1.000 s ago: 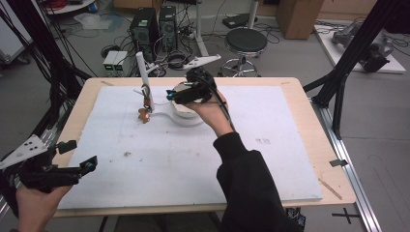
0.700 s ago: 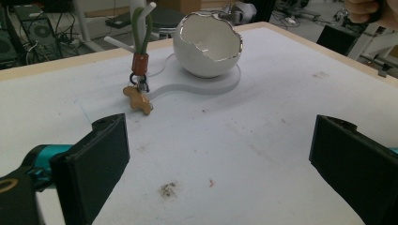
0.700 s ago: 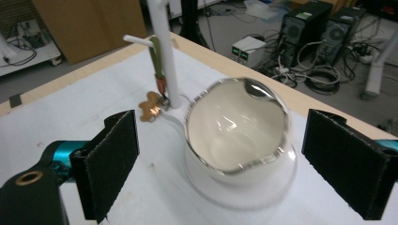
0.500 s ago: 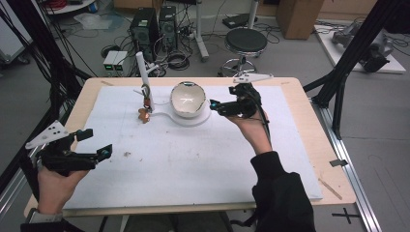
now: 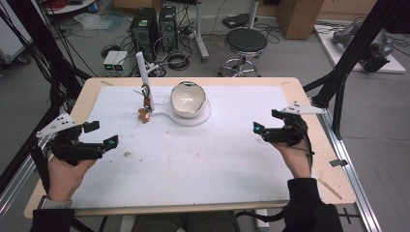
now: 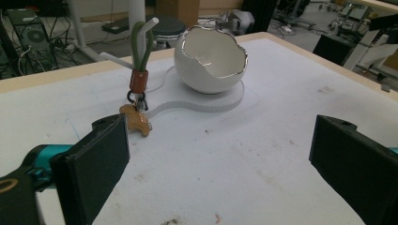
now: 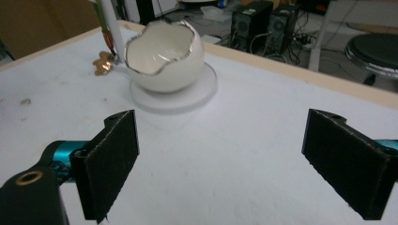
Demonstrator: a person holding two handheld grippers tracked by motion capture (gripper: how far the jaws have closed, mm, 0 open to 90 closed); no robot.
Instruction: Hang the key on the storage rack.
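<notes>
Between the two black jaws of the left gripper point(image 6: 220, 168) there is only the white table cover point(image 6: 244, 154), so the jaws stand wide apart and hold nothing. In the high view this left gripper point(image 5: 104, 136) is near the left edge of the table, held by a hand point(image 5: 65, 171) that comes from below. The right gripper point(image 7: 220, 159) also has its jaws spread wide with nothing between them; in the high view it point(image 5: 265, 123) is near the right edge, with the right hand point(image 5: 297, 157) under it. The two grippers are well apart from each other. Farther out, at the far middle of the table, an egg-shaped white bowl point(image 5: 187, 99) with a broken-looking silver rim stands upright on a flat white round base point(image 5: 203, 117). Just beside it on the left, a thin white post point(image 5: 145, 79) rises from the same base. A green loop point(image 6: 139, 44) hangs at the post, with a brown band point(image 6: 139, 80) and a small golden charm point(image 6: 136, 121) that lies on the cover. Behind the table, on the floor, there are a round stool point(image 5: 245, 42) and two computer towers point(image 5: 154, 26).
</notes>
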